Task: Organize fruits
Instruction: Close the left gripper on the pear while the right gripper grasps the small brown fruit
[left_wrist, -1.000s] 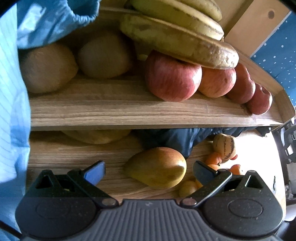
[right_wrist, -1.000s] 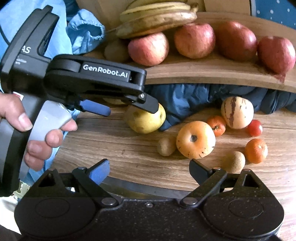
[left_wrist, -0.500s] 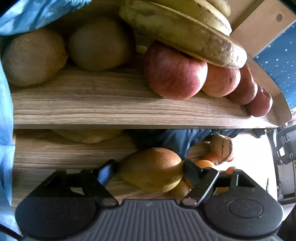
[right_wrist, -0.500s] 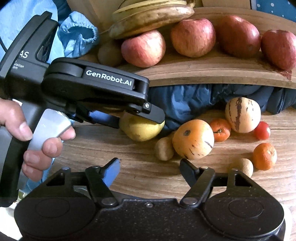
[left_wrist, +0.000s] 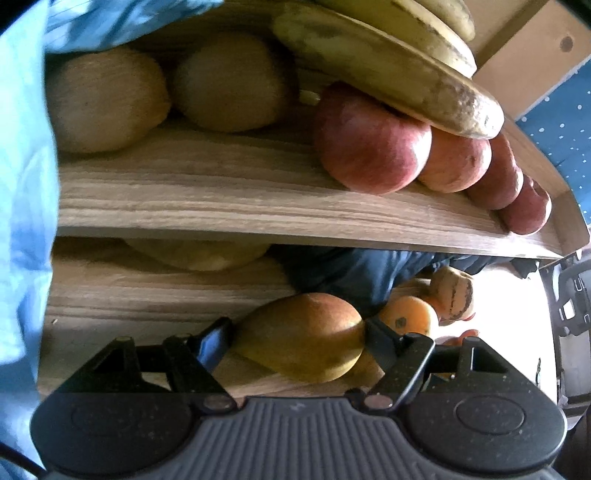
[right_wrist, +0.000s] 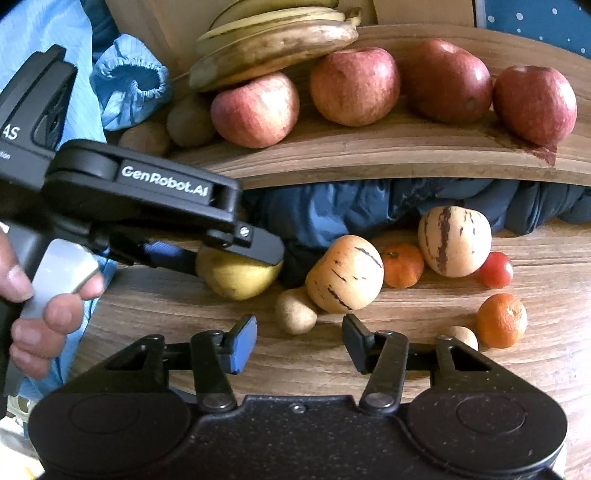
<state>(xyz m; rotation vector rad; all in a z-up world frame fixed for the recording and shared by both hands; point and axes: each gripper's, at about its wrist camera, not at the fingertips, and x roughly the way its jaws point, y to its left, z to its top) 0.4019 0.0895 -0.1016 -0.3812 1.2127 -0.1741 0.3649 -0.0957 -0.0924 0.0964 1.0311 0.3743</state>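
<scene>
Our left gripper (left_wrist: 297, 341) sits low under the shelf (left_wrist: 258, 199) edge, jaws clamped on the pear (left_wrist: 303, 336) resting on the tabletop (right_wrist: 406, 354). Our right gripper (right_wrist: 299, 341) hovers with jaws apart, a small brown fruit (right_wrist: 295, 312) just ahead. Apples (right_wrist: 354, 85) and bananas (right_wrist: 273, 40) fill the shelf above.

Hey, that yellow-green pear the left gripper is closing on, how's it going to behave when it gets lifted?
The yellow-green pear is smooth and tapered, so it may slip toward its narrow end between the left gripper fingers. It looks solid and fairly heavy for its size, so it probably won't flex. The skin likely bruises under a hard squeeze. Set on the wooden shelf, it could roll.
</scene>
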